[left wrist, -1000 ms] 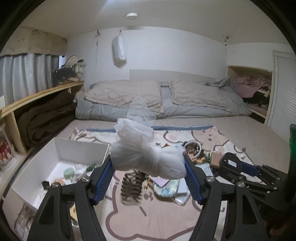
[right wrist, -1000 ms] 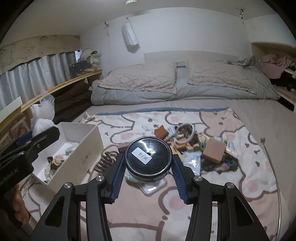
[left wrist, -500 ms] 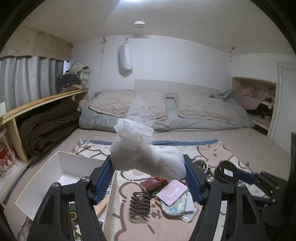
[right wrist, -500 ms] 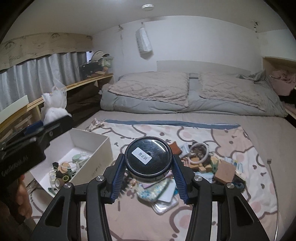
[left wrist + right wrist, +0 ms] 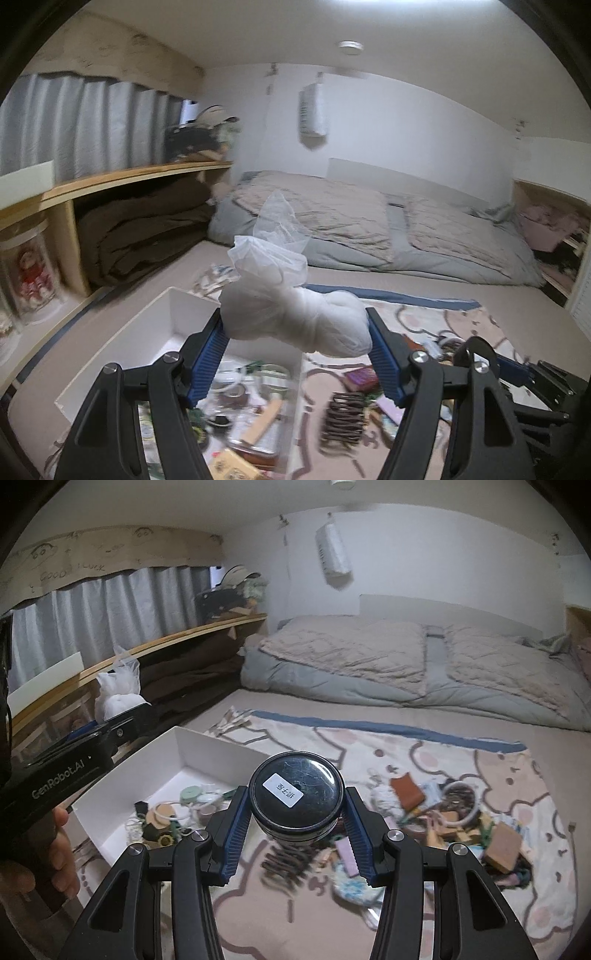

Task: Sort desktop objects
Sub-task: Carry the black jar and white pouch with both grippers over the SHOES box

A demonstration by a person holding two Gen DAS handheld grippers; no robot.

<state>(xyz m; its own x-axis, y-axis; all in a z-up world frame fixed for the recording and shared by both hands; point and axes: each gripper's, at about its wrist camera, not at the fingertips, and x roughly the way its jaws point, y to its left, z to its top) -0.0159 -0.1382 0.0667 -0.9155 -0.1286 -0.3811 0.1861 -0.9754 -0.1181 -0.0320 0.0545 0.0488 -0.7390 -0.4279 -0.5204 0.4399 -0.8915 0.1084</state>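
Left gripper (image 5: 295, 332) clamped on a white plastic-wrapped bundle (image 5: 295, 317), held above the white box (image 5: 122, 339) of small items, while right gripper (image 5: 293, 816) is clamped on a round black-lidded jar (image 5: 294, 795) over the patterned blanket (image 5: 424, 749), beside the clutter pile (image 5: 454, 812).

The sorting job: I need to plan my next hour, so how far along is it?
Partly done. The white box already holds small items such as tape rolls. In hand: the left tool is shut on a white plastic bag above the box, and the right tool is shut on a black round jar. Left: a pile of clutter on the patterned blanket.
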